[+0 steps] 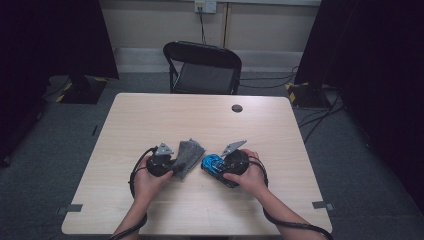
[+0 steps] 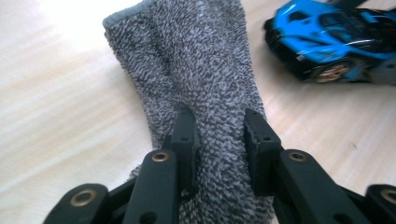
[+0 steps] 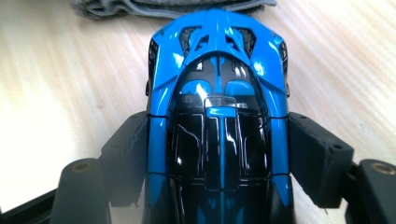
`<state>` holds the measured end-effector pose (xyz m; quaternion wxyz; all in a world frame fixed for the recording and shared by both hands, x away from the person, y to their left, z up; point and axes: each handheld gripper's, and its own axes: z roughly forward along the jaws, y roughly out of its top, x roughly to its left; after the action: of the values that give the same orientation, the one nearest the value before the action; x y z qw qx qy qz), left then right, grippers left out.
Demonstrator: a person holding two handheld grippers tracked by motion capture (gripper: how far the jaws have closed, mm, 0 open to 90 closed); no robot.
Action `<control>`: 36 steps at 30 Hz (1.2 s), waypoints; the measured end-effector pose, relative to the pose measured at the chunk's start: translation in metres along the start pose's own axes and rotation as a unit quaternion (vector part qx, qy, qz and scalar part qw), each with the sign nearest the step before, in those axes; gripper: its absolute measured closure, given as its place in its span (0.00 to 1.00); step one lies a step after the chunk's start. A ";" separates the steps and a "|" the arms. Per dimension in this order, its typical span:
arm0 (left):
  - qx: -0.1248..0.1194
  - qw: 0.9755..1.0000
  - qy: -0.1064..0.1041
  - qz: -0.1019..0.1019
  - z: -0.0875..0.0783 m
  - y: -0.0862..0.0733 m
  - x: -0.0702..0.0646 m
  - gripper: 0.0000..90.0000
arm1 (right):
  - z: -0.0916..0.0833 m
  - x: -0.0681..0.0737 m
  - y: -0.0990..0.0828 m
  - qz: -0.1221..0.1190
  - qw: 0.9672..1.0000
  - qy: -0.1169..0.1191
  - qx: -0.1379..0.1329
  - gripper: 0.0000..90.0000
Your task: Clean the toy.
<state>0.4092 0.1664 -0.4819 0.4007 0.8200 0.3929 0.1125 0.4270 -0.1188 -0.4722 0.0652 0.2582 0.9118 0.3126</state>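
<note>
Cloth [image 1: 190,154] and toy car [image 1: 212,164] lie side by side on the pale wooden table [image 1: 150,120], near the edge closest to you, with a narrow strip of bare wood between them.

Left tongs [image 1: 176,162]: your left hand [image 1: 150,181] holds them low over the table, pointing toward the cloth. In the left gripper view the grey, looped cloth [image 2: 196,70] runs away from the camera in a long folded strip, and the two black jaws pinch a raised ridge of it between their pads; the fabric bulges up between them. The far end of the cloth lies flat on the wood. The toy car [image 2: 327,37] sits to the upper right of that view, just beside the cloth and apart from it.

Right tongs [image 1: 216,167]: your right hand [image 1: 250,175] holds them tilted, with the grey three-cornered plate on top. In the right gripper view the toy car [image 3: 217,116], blue with a black roof and glossy panels, lies lengthwise between the jaws with one end pointing away from the camera. Each jaw presses flat against one blue flank, so the right tongs clamp the car across its width. A folded edge of the cloth [image 3: 173,7] lies just beyond the car's far end.

Background, high view: a black folding chair [image 1: 202,67] stands behind the far side of the table, and a small dark round cap [image 1: 237,108] sits in the table top near that far edge, well apart from both tongs.
</note>
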 end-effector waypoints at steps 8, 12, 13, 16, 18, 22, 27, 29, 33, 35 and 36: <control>-0.019 1.000 0.002 -0.006 -0.003 0.013 0.001 0.77 | -0.008 0.001 0.003 -0.007 1.000 0.003 -0.005 0.31; -0.009 1.000 0.001 0.003 0.000 0.024 0.003 0.77 | -0.012 0.006 0.007 -0.018 1.000 0.010 -0.008 0.31; -0.006 1.000 0.001 0.010 0.001 0.027 0.003 0.77 | -0.013 0.007 0.009 -0.021 1.000 0.011 -0.010 0.31; 0.007 0.999 -0.024 0.046 0.005 0.035 -0.001 0.77 | -0.015 0.009 0.013 -0.027 0.999 0.011 -0.012 0.31; 0.014 0.996 -0.049 0.080 0.008 0.038 -0.009 0.77 | -0.017 0.008 0.015 -0.031 0.999 0.012 -0.014 0.31; 0.014 0.992 -0.075 0.097 0.010 0.036 -0.015 0.78 | -0.016 0.004 0.015 -0.027 1.000 0.006 -0.007 0.31; 0.014 0.991 -0.090 0.098 0.010 0.031 -0.016 0.79 | -0.014 -0.003 0.010 -0.014 1.000 0.003 -0.002 0.31; 0.010 0.990 -0.095 0.100 0.009 0.030 -0.017 0.79 | -0.014 -0.005 0.009 -0.010 1.000 0.001 -0.001 0.31; 0.004 0.989 -0.103 0.109 0.008 0.030 -0.022 0.79 | -0.014 -0.012 0.008 0.001 1.000 -0.004 0.002 0.31; 0.004 0.987 -0.107 0.118 0.008 0.031 -0.025 0.79 | -0.015 -0.015 0.008 0.004 1.000 -0.008 0.004 0.31; 0.002 0.987 -0.111 0.119 0.008 0.031 -0.027 0.79 | -0.015 -0.017 0.008 0.007 1.000 -0.009 0.004 0.31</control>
<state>0.4124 0.1306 -0.4603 0.4234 0.8694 0.2456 0.0671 0.4404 -0.1301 -0.4559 0.0704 0.2677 0.9107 0.3066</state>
